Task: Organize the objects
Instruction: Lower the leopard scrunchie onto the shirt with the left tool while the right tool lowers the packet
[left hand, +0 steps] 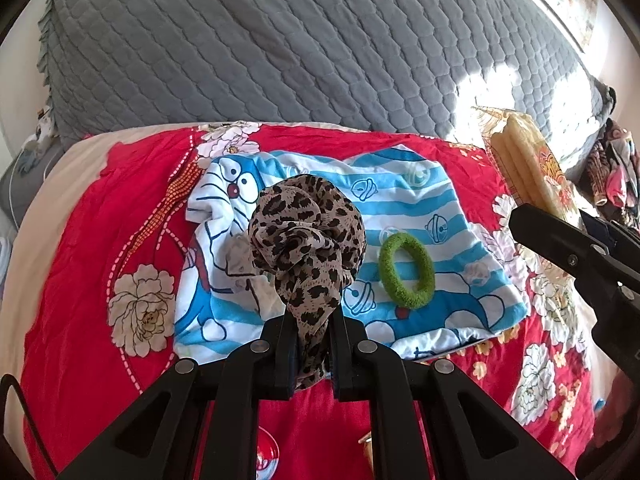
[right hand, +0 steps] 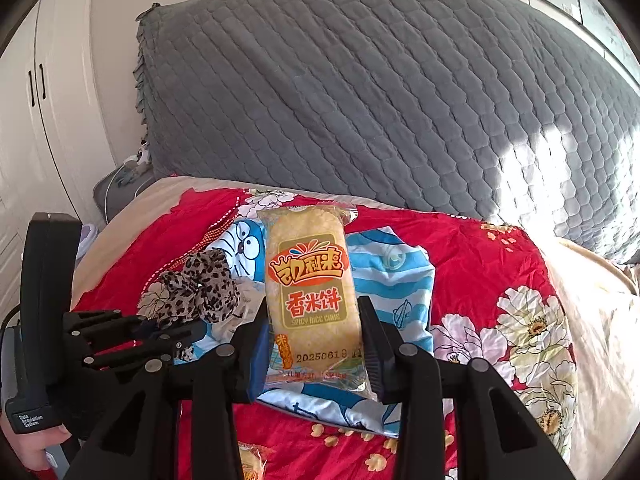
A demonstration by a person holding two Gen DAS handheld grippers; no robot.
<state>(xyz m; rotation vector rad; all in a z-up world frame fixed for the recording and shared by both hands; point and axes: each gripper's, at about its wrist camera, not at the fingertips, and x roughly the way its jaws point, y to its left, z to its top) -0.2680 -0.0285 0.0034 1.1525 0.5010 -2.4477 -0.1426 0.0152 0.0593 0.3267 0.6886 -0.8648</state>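
My left gripper (left hand: 311, 320) is shut on a leopard-print scrunchie (left hand: 304, 232), held above a blue-and-white striped cartoon cloth (left hand: 424, 200) spread on the red floral bedcover (left hand: 100, 240). A green fuzzy hair tie (left hand: 406, 271) lies on that cloth to the right of the scrunchie. My right gripper (right hand: 314, 320) is shut on a yellow spicy rice cake packet (right hand: 308, 280), held upright over the same cloth (right hand: 400, 280). The packet (left hand: 528, 160) and right gripper show at the right edge of the left wrist view. The scrunchie (right hand: 200, 288) and left gripper (right hand: 176, 330) appear at the left of the right wrist view.
A grey quilted headboard cover (left hand: 280, 40) rises behind the bed. Crumpled clothes (left hand: 612, 172) lie at the far right. Another snack packet (right hand: 250, 460) and a red-and-white round object (left hand: 266, 452) sit on the bedcover near the bottom. White wardrobe doors (right hand: 36, 120) stand at the left.
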